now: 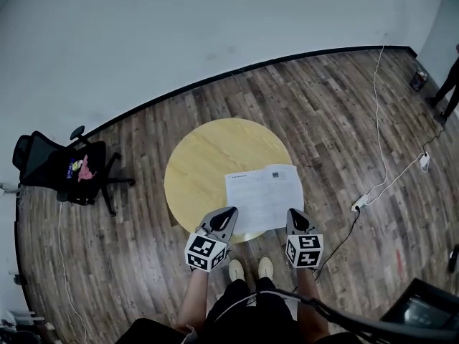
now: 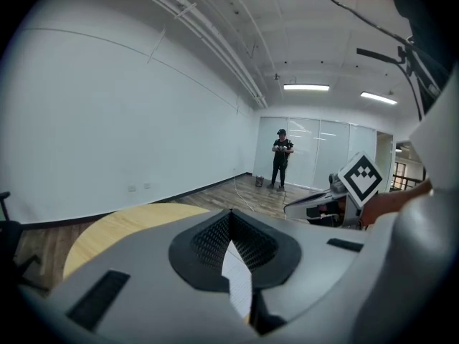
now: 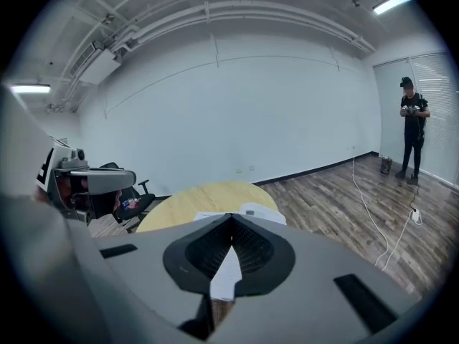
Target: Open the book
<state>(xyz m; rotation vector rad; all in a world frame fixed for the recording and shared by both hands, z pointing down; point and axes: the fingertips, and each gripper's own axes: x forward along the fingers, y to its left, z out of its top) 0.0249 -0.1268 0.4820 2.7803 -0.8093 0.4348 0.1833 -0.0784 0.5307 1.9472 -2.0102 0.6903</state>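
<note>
The book (image 1: 264,192) lies open on the round yellow table (image 1: 204,160), its white pages facing up near the table's front right edge. Both grippers hang in the air at the near edge of the table, in front of the person's body. My left gripper (image 1: 228,213) points at the book's near left corner, with its jaws together and nothing held. My right gripper (image 1: 295,213) is over the book's near right corner, jaws together and empty. In the left gripper view the white page (image 2: 237,272) shows below the closed tips. The book (image 3: 252,211) sits just past the tips in the right gripper view.
A black office chair (image 1: 61,167) stands left of the table. A power strip and white cable (image 1: 361,203) lie on the wood floor at the right. A person (image 2: 282,160) stands far across the room. The holder's shoes (image 1: 251,269) are beside the table edge.
</note>
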